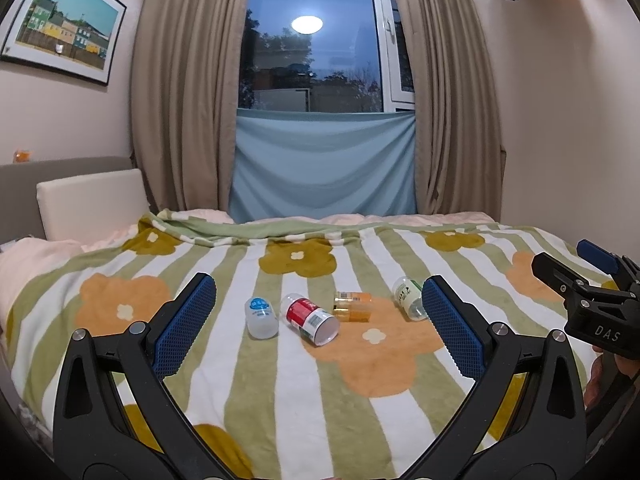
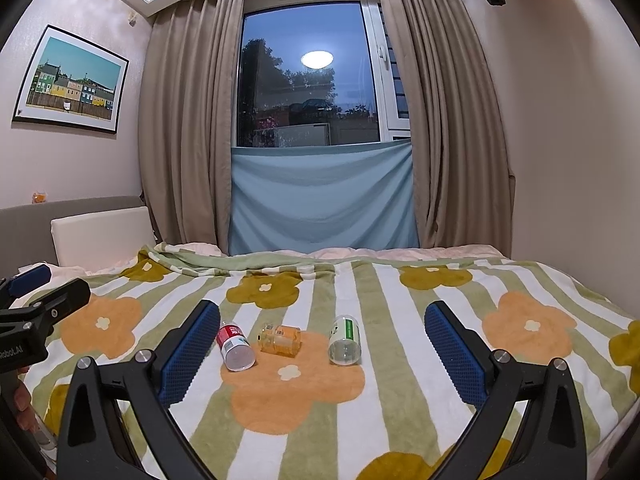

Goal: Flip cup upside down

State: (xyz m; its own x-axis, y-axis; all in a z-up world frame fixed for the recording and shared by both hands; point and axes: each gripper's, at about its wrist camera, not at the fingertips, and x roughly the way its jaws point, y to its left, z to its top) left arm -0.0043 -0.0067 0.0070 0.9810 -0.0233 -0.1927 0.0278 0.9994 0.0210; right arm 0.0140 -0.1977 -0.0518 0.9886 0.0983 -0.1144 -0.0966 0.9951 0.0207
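Several small plastic cups lie on their sides on a flowered blanket [image 1: 280, 400]. In the left wrist view: a white cup with a blue print [image 1: 261, 317], a red-labelled cup [image 1: 310, 319], an orange cup [image 1: 353, 306] and a green-labelled cup [image 1: 409, 297]. In the right wrist view: the red-labelled cup [image 2: 235, 345], the orange cup [image 2: 281, 340] and the green-labelled cup [image 2: 345, 340]. My left gripper [image 1: 318, 330] is open and empty, short of the cups. My right gripper [image 2: 322, 354] is open and empty, also short of them; it shows at the right edge of the left wrist view [image 1: 592, 280].
The bed fills the lower half of both views. A white cushion [image 1: 92, 200] and grey headboard stand at the left. Curtains [image 1: 180, 100], a window and a blue cloth [image 1: 324, 164] are behind the bed. The left gripper shows at the left edge of the right wrist view [image 2: 32, 312].
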